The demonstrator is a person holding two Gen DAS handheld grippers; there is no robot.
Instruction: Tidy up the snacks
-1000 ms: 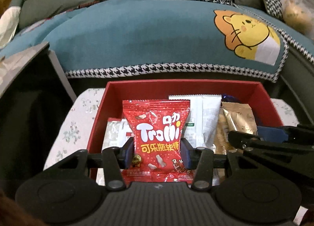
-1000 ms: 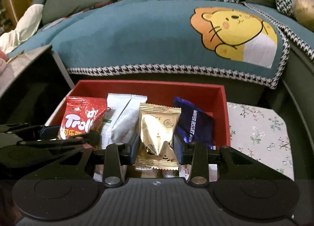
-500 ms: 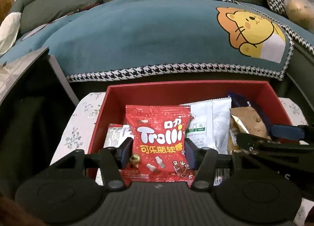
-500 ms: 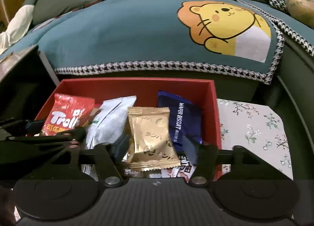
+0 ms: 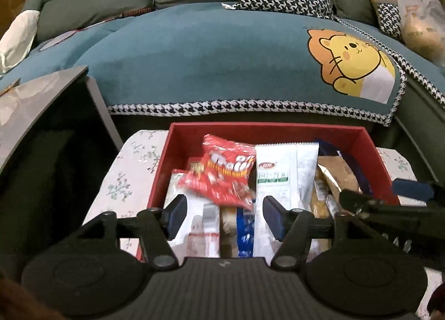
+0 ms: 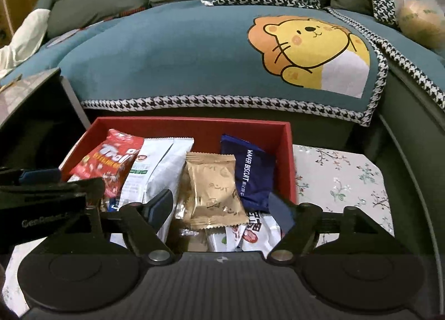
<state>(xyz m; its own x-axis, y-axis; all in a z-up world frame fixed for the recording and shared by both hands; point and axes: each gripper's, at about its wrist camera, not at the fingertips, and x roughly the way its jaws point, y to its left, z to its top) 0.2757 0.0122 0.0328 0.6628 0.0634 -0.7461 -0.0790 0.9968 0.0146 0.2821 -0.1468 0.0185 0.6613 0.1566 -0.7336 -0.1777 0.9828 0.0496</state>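
A red box (image 5: 267, 129) (image 6: 194, 125) on a floral cloth holds several snack packs. My left gripper (image 5: 224, 215) is open and empty above the box's near left part. The red Trolli bag (image 5: 222, 172) (image 6: 111, 161) lies loose and blurred just beyond its fingers, on other packs. My right gripper (image 6: 221, 207) is open and empty. The gold pack (image 6: 212, 186) lies loose between and beyond its fingers, next to a white bag (image 6: 158, 167) (image 5: 283, 172) and a blue wafer biscuit pack (image 6: 251, 172).
A sofa with a teal lion-print cover (image 5: 222, 55) (image 6: 194, 50) rises right behind the box. A dark side table (image 5: 41, 103) stands at the left. The floral cloth (image 6: 342, 178) extends to the right of the box. A plastic bag (image 6: 420, 11) sits far right on the sofa.
Both grippers opened. The Trolli bag dropped out of the left gripper and the gold pack out of the right one, both into the red box. Both grippers pulled back slightly.
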